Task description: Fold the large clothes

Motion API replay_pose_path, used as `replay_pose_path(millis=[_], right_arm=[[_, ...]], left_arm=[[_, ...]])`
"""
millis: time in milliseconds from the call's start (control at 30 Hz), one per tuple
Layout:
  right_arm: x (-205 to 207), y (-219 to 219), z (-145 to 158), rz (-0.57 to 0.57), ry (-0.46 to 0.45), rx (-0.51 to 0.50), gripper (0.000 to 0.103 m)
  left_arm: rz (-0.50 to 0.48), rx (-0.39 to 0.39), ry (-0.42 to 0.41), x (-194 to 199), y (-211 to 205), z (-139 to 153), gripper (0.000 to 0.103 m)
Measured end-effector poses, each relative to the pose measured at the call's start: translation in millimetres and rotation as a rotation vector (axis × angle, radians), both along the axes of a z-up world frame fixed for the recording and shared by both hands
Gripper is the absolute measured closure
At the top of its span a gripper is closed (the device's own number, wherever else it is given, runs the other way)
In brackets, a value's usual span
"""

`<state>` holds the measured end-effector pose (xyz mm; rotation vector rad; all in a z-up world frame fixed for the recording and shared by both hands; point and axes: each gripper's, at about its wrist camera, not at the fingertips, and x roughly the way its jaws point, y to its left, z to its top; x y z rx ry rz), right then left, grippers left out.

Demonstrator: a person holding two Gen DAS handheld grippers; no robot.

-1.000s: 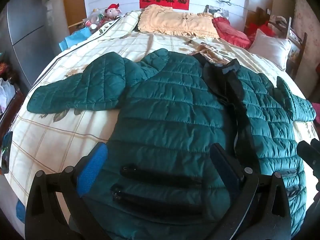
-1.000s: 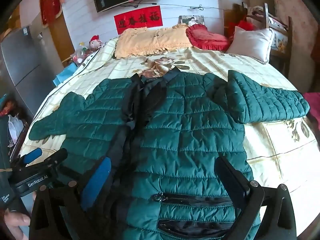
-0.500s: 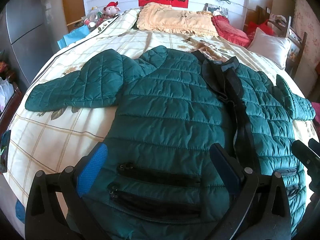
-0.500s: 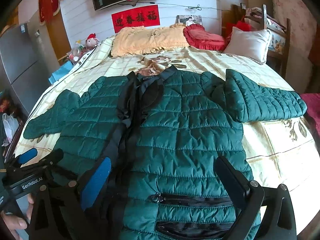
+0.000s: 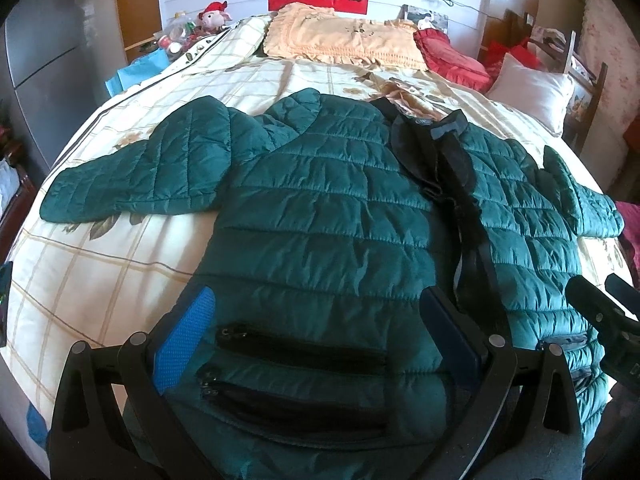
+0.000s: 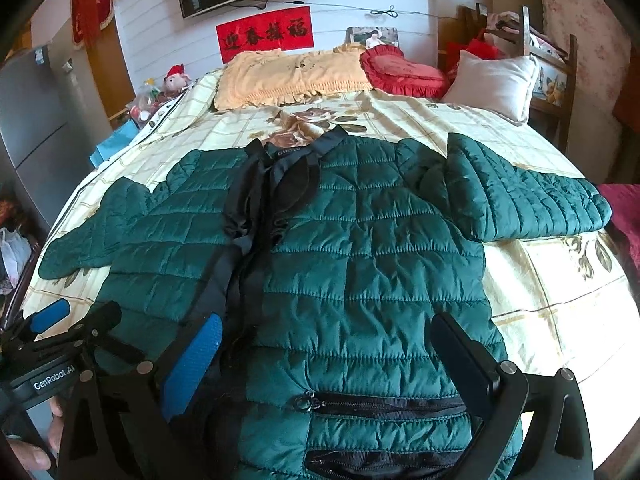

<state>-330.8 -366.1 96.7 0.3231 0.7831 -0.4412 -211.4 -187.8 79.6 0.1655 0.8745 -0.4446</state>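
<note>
1. Claws first: the left claw point(image 5: 316, 340) is spread wide with nothing between the fingers, hovering over the hem on its own side of the jacket point(image 5: 340, 232). The right claw point(image 6: 332, 360) is just as wide and just as empty over the other front panel. Neither looks to be touching fabric yet, though I can't be sure at the very bottom edge.

2. That green quilted puffer lies face up on the bed point(image 6: 560, 300), right ahead of both claws, front unzipped with the dark lining point(image 6: 256, 216) showing down the middle. One sleeve point(image 5: 132, 176) runs out ahead and to the outside of the left claw; the other sleeve point(image 6: 520, 196) does the same beyond the right claw.

3. Handling guess: light, squishy, and that shell is probably slick, so it'll spring back and slide. I'd pinch through a stitched seam at the hem corners or the cuffs, not a puffy middle bit. Pocket zippers point(image 6: 380, 402) sit right under the claws; avoid snagging those.

4. Farther out past the collar: a yellow pillow point(image 6: 288, 76), a red cushion point(image 6: 404, 70) and a white pillow point(image 6: 492, 84). All well clear, so nothing blocks folding the sleeves inward.
</note>
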Motion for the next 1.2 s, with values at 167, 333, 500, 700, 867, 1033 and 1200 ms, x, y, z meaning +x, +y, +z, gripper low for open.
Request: replay_pose_path(millis=[167,333,500,700,867,1033,1200], right_arm=[[2.9,-0.8,-2.1,-0.003,0.034,0.02,0.0],[7.2,-3.0,-4.5,0.001,0.043,0.016,0.0],[12.6,-4.8,-7.0,0.004,0.045,0.025,0.0],[17.5,-5.1,-10.2,0.006,0.059,0.023,0.0],[20.0,-7.1,-12.5,0.005,0.056,0.028,0.0],[23.2,-7.5,-14.6,0.009,0.057,0.025,0.0],[26.2,-8.1,-17.1,0.011,0.061,0.024,0.0]], left_arm=[[0.001,0.001,-0.001,-0.3,-0.9,-0.3,0.001],[0.007,0.008,0.001,4.0,-2.1,-2.1,0.001],[0.017,0.003,0.011,10.6,-0.1,-5.0,0.001],[0.022,0.006,0.011,14.2,2.2,-7.1,0.001],[0.03,0.001,0.016,17.6,4.7,-7.7,0.001],[0.036,0.002,0.017,20.0,7.1,-8.4,0.001],[0.045,0.009,0.019,23.9,11.0,-9.2,0.001]])
